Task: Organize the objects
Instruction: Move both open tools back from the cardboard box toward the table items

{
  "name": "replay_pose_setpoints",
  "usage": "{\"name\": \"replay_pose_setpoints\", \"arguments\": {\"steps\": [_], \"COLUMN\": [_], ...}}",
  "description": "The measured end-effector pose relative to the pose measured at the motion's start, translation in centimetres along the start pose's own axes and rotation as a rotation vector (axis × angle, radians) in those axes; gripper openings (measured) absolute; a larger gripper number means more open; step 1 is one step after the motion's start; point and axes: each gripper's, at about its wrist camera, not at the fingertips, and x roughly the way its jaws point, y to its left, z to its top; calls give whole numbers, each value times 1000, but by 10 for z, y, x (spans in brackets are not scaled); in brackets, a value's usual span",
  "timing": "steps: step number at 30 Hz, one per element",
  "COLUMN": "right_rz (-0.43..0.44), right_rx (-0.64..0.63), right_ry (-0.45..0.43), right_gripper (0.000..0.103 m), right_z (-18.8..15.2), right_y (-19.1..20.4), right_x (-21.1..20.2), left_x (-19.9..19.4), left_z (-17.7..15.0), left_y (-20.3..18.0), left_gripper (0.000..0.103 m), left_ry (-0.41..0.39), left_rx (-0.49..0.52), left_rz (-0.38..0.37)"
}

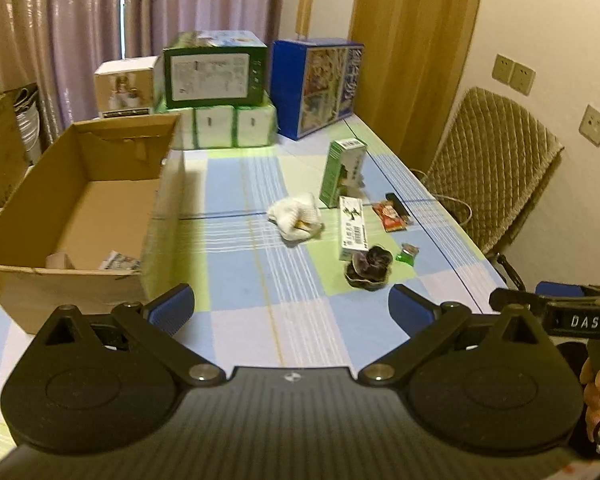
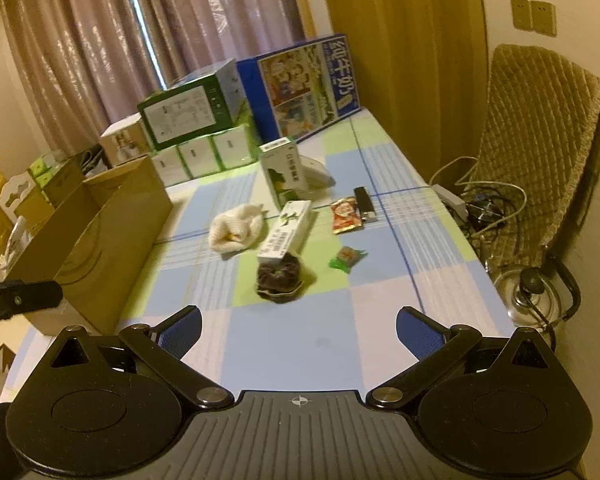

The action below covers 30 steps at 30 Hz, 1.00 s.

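Mauve curtains (image 1: pixel 60 20), cream wall (image 1: pixel 540 40), quilted chair (image 1: pixel 492 160), checked tablecloth (image 1: pixel 252 320)

Checked table (image 1: pixel 260 320) with cardboard box (image 1: pixel 80 208), white cloth (image 1: pixel 296 216), cartons, snack packets, dark scrunchie (image 2: pixel 279 280).

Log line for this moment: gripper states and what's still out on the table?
left gripper: open, empty | right gripper: open, empty | cardboard box: open | loose: dark scrunchie, white cloth, flat carton, snack packet
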Motion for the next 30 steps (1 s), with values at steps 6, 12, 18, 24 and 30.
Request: {"name": "replay_pose_setpoints", "arguments": {"steps": [6, 12, 18, 24, 30], "right_rz": [-23, -41, -46, -47, -44], "right_rx": [35, 49, 58, 65, 70], "right_ry": [6, 17, 33, 43, 56], "right_gripper": [101, 101, 101, 101, 101], "right_z": [-2, -4, -6, -8, -4], "right_y": [-19, -32, -38, -40, -41], "right_x": [11, 19, 27, 31, 37], "left_x": [24, 44, 57, 64, 72], "left_z": [-2, -6, -8, -9, -9], "left_y": [-14, -25, -31, -32, -33], "left_gripper": [101, 101, 101, 101, 101], "left_ry": [20, 44, 66, 77, 82], "left_rx": [29, 26, 22, 14, 7], "left_rz": [0, -8, -16, -20, -20]}}
